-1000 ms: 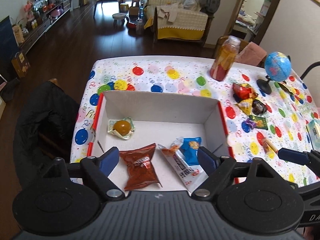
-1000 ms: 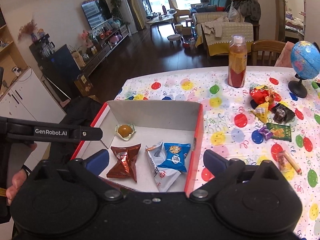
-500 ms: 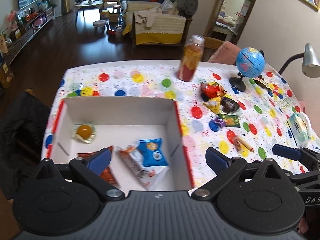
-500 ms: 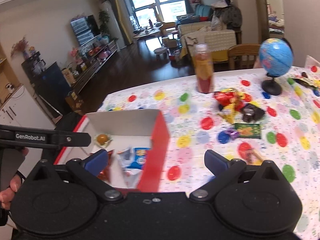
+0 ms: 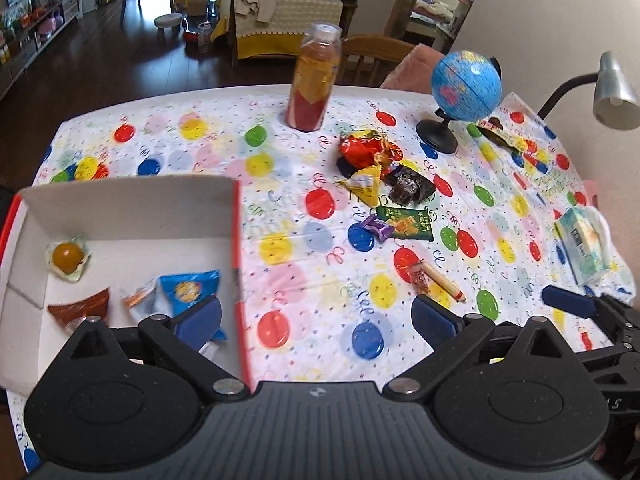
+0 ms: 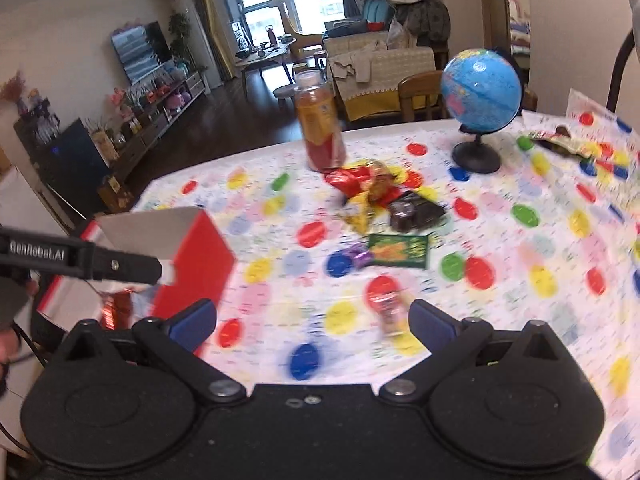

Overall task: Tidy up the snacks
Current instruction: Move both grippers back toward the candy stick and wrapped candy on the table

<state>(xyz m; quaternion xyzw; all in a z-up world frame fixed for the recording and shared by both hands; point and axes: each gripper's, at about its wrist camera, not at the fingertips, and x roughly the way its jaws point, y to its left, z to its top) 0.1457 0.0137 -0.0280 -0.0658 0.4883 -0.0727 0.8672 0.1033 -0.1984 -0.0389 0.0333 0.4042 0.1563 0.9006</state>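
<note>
Box (image 5: 132, 200) holds jelly cup (image 5: 68, 258), blue packet (image 5: 188, 290), brown packet (image 5: 82, 306).

One box (image 5: 132, 200), one bottle (image 5: 316, 80), one globe (image 5: 466, 84), four boxed snacks (image 5: 188, 290).

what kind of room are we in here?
Most likely a home: an open living and dining room. A dining table under a balloon-print cloth holds a snack box and a globe; behind it stand a sofa, a TV and a coffee table on dark wood floor.
</note>
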